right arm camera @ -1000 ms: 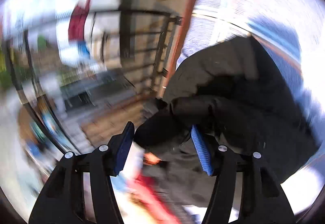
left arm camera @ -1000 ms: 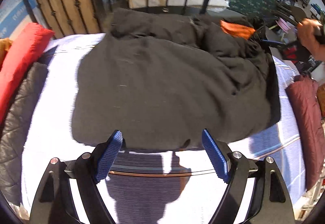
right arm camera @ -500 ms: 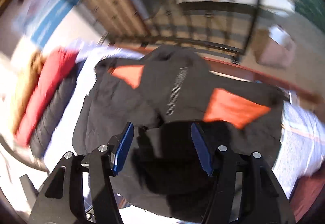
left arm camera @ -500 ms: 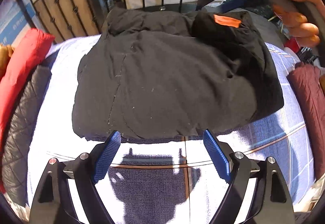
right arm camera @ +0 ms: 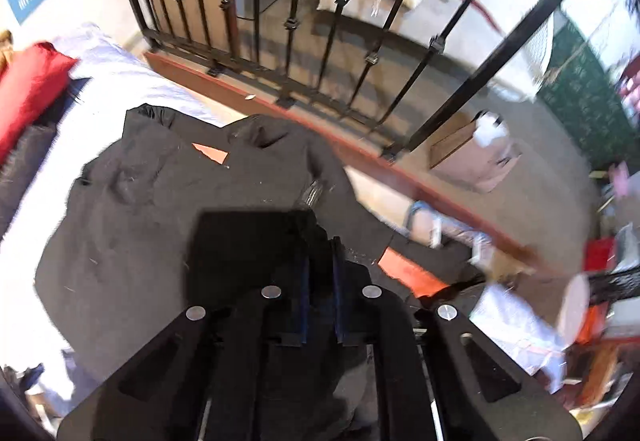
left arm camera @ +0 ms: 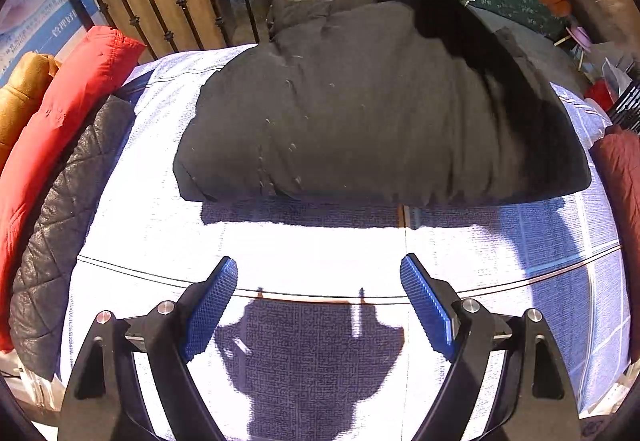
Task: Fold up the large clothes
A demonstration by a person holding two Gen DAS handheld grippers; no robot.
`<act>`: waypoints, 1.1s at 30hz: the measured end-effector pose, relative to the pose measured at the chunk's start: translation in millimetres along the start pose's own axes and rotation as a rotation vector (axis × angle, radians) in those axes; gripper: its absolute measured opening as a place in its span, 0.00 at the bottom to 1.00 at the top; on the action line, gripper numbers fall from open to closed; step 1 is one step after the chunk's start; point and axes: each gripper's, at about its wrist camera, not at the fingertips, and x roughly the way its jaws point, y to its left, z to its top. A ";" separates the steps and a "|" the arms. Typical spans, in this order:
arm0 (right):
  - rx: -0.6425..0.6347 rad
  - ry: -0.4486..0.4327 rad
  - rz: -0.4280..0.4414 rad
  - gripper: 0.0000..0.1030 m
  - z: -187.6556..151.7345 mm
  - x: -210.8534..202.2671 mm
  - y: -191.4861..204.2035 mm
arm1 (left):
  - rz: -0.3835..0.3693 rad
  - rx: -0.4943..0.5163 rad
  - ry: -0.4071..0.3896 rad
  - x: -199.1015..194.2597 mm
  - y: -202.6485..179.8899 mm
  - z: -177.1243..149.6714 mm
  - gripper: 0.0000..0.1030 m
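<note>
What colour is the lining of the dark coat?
Orange lining, clearest in the right wrist view.

big black padded coat [left arm camera: 372, 113] lies on the sunlit white-and-blue checked bedspread [left arm camera: 320, 253], folded into a thick rounded bundle w/ its near edge running roughly straight across the bed. outer fabric is dark charcoal, flecked w/ bits of pale lint. far right corner is lifted off the bundle, pulled up toward top of the left wrist view. from the right wrist view the coat [right arm camera: 168, 209] looks rumpled, w/ orange lining showing in a couple of triangular patches near the collar and at the right edge.
</note>
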 end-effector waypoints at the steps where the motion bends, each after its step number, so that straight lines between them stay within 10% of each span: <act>1: 0.003 0.031 0.008 0.09 -0.7 13.4 3.0 | -0.002 0.003 -0.002 -1.7 -2.0 0.5 0.79; 6: 0.095 0.128 0.037 0.25 -23.6 64.7 10.4 | -0.006 0.038 -0.011 -8.8 -12.7 -0.7 0.79; 13: 0.128 -0.071 0.030 0.46 -45.1 8.1 -7.4 | -0.001 0.011 0.013 -0.8 -8.4 -3.9 0.79; 15: 0.203 -0.117 0.065 0.71 -61.0 -11.5 -25.3 | 0.000 0.004 0.009 0.8 -6.7 0.2 0.79; 24: 0.322 -0.055 0.172 0.71 -192.1 -41.3 -46.2 | -0.017 0.110 -0.057 9.0 -32.1 46.3 0.81; 33: 0.436 -0.024 0.275 0.71 -226.7 -12.7 -64.4 | -0.040 0.208 -0.051 42.4 -56.9 86.1 0.82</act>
